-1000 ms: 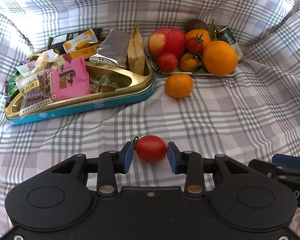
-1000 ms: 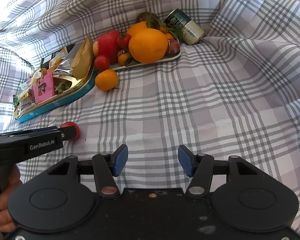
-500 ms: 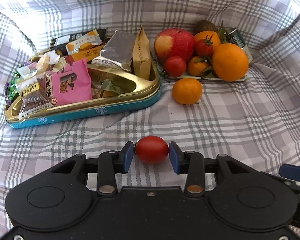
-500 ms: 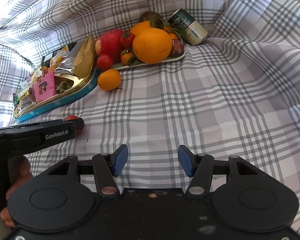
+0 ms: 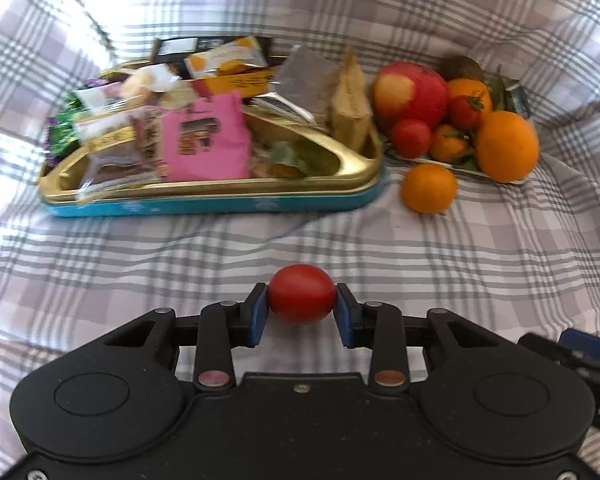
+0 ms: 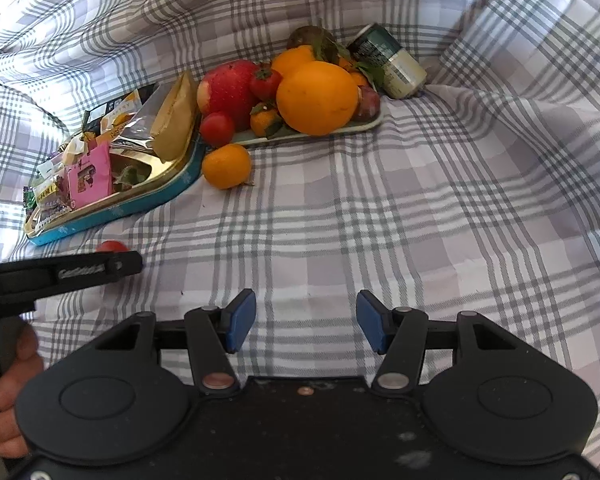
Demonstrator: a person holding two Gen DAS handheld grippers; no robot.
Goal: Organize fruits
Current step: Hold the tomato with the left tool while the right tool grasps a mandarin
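Observation:
My left gripper (image 5: 301,312) is shut on a small red tomato (image 5: 301,298) and holds it just above the plaid cloth; the tomato also peeks out in the right wrist view (image 6: 110,246). A fruit tray (image 6: 364,125) at the back holds a big orange (image 6: 317,97), a red apple (image 6: 228,88), tomatoes and small oranges. A loose mandarin (image 6: 226,165) lies on the cloth in front of the tray, also in the left wrist view (image 5: 429,188). My right gripper (image 6: 306,320) is open and empty over the cloth.
A gold and blue tin (image 5: 220,204) full of snack packets (image 5: 204,140) stands left of the fruit tray. A green drink can (image 6: 388,62) lies behind the tray. The plaid cloth (image 6: 420,220) rises in folds around the edges.
My left gripper closed on the tomato and lifted it, moving leftward and forward toward the tin. The right gripper stayed open and nearly still.

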